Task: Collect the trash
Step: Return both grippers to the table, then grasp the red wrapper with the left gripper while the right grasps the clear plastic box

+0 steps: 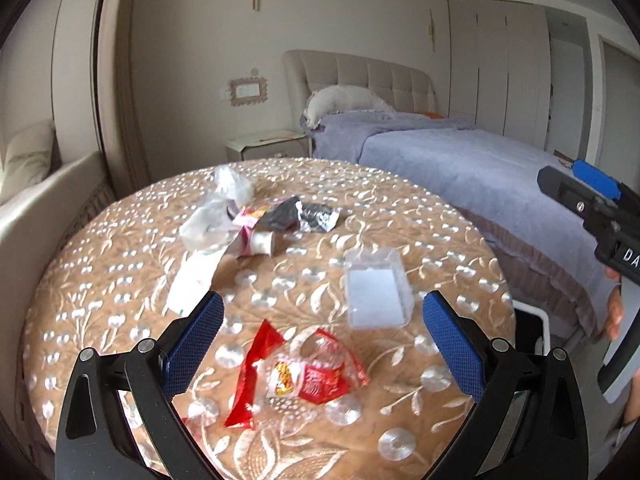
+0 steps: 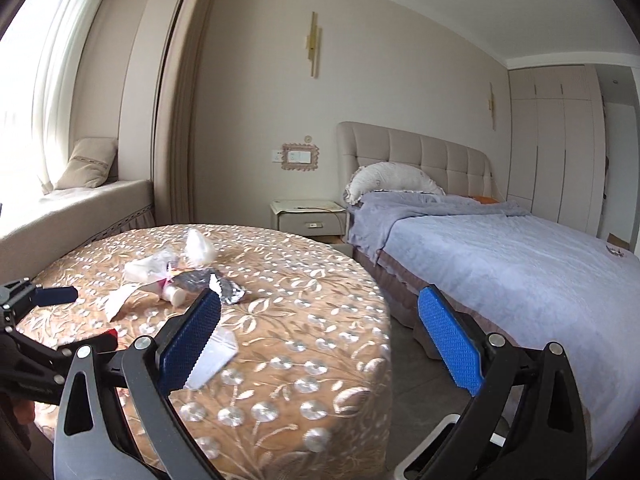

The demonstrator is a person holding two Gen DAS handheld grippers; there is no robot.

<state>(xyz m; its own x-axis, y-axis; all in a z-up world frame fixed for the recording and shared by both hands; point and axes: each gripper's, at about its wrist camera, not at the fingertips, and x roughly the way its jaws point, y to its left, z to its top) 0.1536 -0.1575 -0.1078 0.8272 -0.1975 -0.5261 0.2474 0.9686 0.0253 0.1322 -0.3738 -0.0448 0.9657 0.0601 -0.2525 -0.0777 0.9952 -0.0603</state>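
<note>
The left gripper (image 1: pixel 320 344) hangs spread wide over a red wrapper (image 1: pixel 296 376) near the round table's (image 1: pixel 100 280) front edge, a clear box (image 1: pixel 376 288) just beyond. More trash (image 1: pixel 256 220) lies mid-table. The right gripper (image 2: pixel 320 340), also spread, hovers off the table's right edge, perhaps above floor

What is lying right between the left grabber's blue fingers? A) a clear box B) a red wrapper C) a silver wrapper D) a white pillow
B: the red wrapper lies on the table between the open left gripper's fingers; the clear box sits farther off.
</note>
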